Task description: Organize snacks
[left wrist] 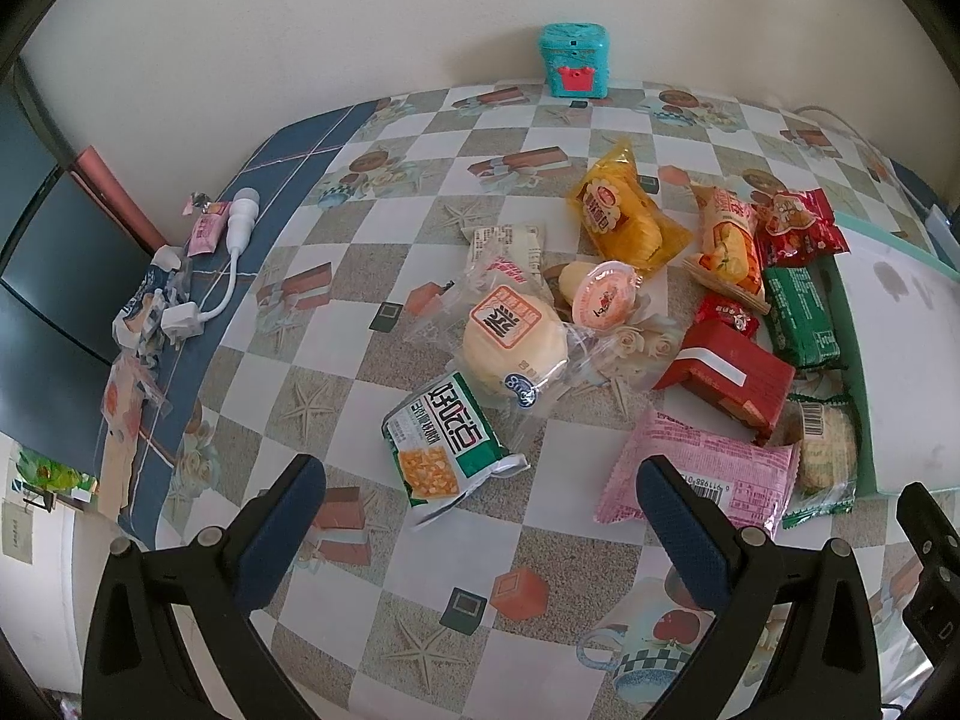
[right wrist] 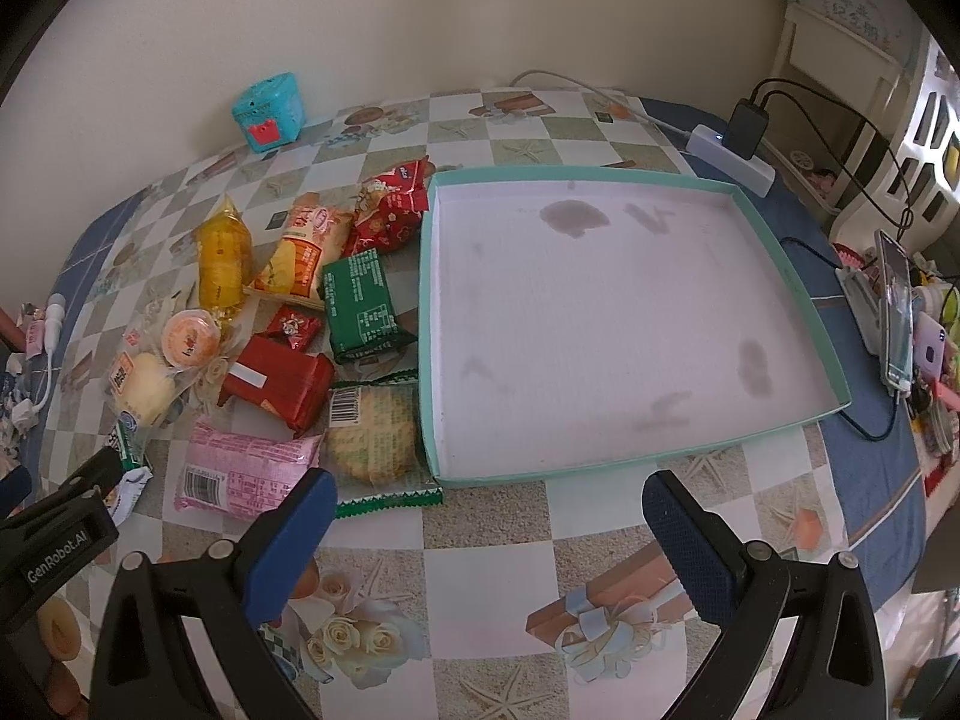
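Note:
Several wrapped snacks lie in a heap on the checked tablecloth. In the left wrist view I see a green-and-white cracker pack (left wrist: 447, 441), a round bun in clear wrap (left wrist: 513, 345), a pink pack (left wrist: 702, 471), a red box (left wrist: 729, 375) and a yellow bag (left wrist: 627, 210). My left gripper (left wrist: 480, 486) is open and empty just short of the cracker pack. In the right wrist view a shallow teal-rimmed box lid (right wrist: 828, 336) lies empty, right of the pink pack (right wrist: 252, 471) and a round cookie pack (right wrist: 375, 435). My right gripper (right wrist: 489, 504) is open and empty before the lid's near edge.
A teal toy tin (left wrist: 576, 60) stands at the back by the wall. A white charger and cable (left wrist: 234, 252) and scrap wrappers lie at the table's left edge. A power strip (right wrist: 732, 159), a phone (right wrist: 897, 312) and clutter sit to the right of the lid.

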Action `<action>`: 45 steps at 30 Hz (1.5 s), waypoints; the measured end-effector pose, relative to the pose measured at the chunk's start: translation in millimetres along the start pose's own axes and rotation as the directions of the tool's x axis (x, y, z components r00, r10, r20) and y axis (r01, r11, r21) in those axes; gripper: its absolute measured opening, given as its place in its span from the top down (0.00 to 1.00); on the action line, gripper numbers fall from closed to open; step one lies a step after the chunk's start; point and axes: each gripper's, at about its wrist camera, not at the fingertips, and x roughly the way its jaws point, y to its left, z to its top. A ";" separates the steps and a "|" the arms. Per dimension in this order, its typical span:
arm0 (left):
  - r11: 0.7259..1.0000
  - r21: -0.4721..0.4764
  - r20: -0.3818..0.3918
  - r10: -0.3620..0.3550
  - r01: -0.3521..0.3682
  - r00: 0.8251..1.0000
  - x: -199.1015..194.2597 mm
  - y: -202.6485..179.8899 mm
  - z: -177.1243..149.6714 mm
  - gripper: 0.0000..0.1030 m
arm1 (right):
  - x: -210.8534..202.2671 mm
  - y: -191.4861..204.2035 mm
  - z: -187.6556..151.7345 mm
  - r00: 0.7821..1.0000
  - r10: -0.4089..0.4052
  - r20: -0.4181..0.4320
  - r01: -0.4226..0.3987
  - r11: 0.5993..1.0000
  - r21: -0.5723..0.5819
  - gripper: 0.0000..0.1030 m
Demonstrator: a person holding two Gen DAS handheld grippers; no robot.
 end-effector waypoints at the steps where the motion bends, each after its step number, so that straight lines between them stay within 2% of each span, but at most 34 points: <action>1: 1.000 -0.002 -0.001 -0.001 0.001 1.000 0.0 0.4 0.1 0.00 | -0.1 0.2 0.1 1.000 0.000 0.000 0.000 1.000 0.000 0.00; 12: 1.000 -0.020 -0.003 -0.008 0.008 1.000 0.4 4.6 1.5 0.00 | -0.5 0.3 0.2 1.000 0.005 0.002 -0.005 1.000 0.004 0.00; 19: 0.997 -0.070 -0.003 -0.023 0.023 1.000 2.0 17.2 2.6 0.00 | 0.4 3.6 -0.1 0.999 0.045 -0.003 -0.045 0.999 0.009 0.00; 24: 0.981 -0.186 -0.015 -0.055 0.051 0.998 10.4 47.3 4.1 0.00 | 0.0 14.5 2.9 0.993 0.117 0.000 -0.117 0.993 0.002 0.00; 29: 0.945 -0.322 -0.053 -0.084 0.063 0.995 28.6 83.3 1.1 0.00 | 3.6 41.7 9.5 0.979 0.203 -0.026 -0.203 0.979 -0.021 0.00; 32: 0.926 -0.371 -0.082 -0.113 0.075 0.990 42.2 97.5 -2.2 0.00 | 8.4 64.3 9.8 0.968 0.246 -0.052 -0.248 0.968 -0.032 0.00; 36: 0.909 -0.404 -0.121 -0.168 0.107 0.978 57.6 102.5 -3.6 0.00 | 21.6 86.4 7.2 0.962 0.249 -0.112 -0.254 0.967 -0.030 0.00; 41: 0.904 -0.397 -0.146 -0.232 0.158 0.962 73.9 93.7 1.9 0.00 | 40.7 99.4 4.4 0.955 0.241 -0.174 -0.244 0.970 0.005 0.00; 45: 0.909 -0.388 -0.178 -0.236 0.153 0.955 88.2 85.7 8.4 0.00 | 50.8 105.4 4.2 0.953 0.230 -0.196 -0.232 0.973 0.013 0.00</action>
